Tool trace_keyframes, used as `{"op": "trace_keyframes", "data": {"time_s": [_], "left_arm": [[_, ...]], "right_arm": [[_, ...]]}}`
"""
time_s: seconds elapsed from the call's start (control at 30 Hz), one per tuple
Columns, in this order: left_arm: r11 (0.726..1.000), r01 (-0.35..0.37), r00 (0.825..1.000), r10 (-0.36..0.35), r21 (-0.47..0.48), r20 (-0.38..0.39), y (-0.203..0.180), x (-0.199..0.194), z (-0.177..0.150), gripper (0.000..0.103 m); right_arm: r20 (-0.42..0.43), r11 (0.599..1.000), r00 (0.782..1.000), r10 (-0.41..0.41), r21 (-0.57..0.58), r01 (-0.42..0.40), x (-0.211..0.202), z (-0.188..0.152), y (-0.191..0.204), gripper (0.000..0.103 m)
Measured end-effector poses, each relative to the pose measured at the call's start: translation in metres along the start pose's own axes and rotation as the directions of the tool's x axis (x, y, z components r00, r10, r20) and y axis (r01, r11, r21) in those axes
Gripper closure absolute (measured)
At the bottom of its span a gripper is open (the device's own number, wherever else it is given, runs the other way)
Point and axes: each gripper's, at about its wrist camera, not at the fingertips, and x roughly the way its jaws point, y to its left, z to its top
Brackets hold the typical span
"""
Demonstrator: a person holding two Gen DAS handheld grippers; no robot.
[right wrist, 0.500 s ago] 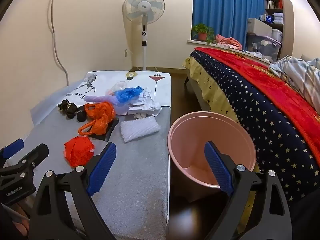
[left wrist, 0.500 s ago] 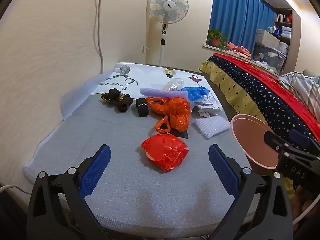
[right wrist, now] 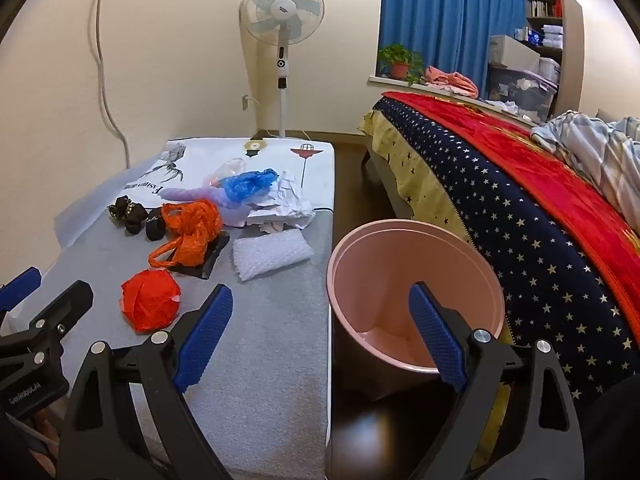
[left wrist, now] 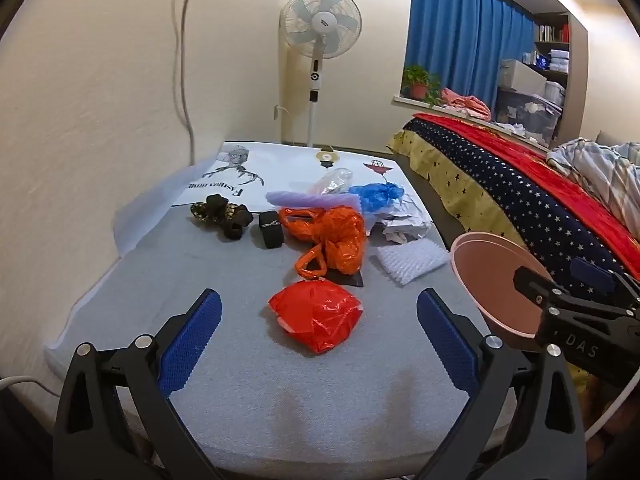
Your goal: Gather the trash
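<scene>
**Left wrist view first: red plastic wad lined up, nothing held**

Left wrist view: my left gripper (left wrist: 318, 336) is spread wide and holds nothing. The crumpled red plastic bag (left wrist: 316, 315) lies on the grey mat (left wrist: 168, 280), centred between my blue pads (left wrist: 192, 340) but ahead of the tips, touching neither. I judge it very light, soft and slick; it should collapse under pressure, so I would pinch across its bulging middle rather than a loose edge, which could slip out. Beyond the red bag sit an orange plastic bag (left wrist: 340, 240), bubble wrap (left wrist: 412, 258) to the right of it, then crumpled white paper (left wrist: 404, 226) and a blue plastic bag (left wrist: 376, 196) farther back. The pink bin (left wrist: 492, 276) stands off the mat's edge, right of the red bag.

Right wrist view: my right gripper (right wrist: 320, 336) is also fully released and empty, hanging above the near rim of the pink bin (right wrist: 400, 248), which looks empty. The red bag (right wrist: 150, 304) lies left of the bin, on the mat.
</scene>
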Motion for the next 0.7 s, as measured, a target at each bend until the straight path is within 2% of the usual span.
{"op": "trace_keyframes", "data": {"time_s": [0.2, 0.7], "left_arm": [[0.999, 0.011, 1.0, -0.011, -0.045, -0.005, 0.009, -0.004, -0.005, 0.008], [0.999, 0.013, 1.0, -0.013, -0.029, -0.016, 0.007, -0.003, -0.006, 0.008]], "right_arm": [[0.003, 1.0, 1.0, -0.015, -0.004, 0.015, 0.0, -0.001, -0.001, 0.015], [0.005, 1.0, 1.0, -0.017, -0.007, 0.017, 0.0, 0.001, 0.0, 0.015]]}}
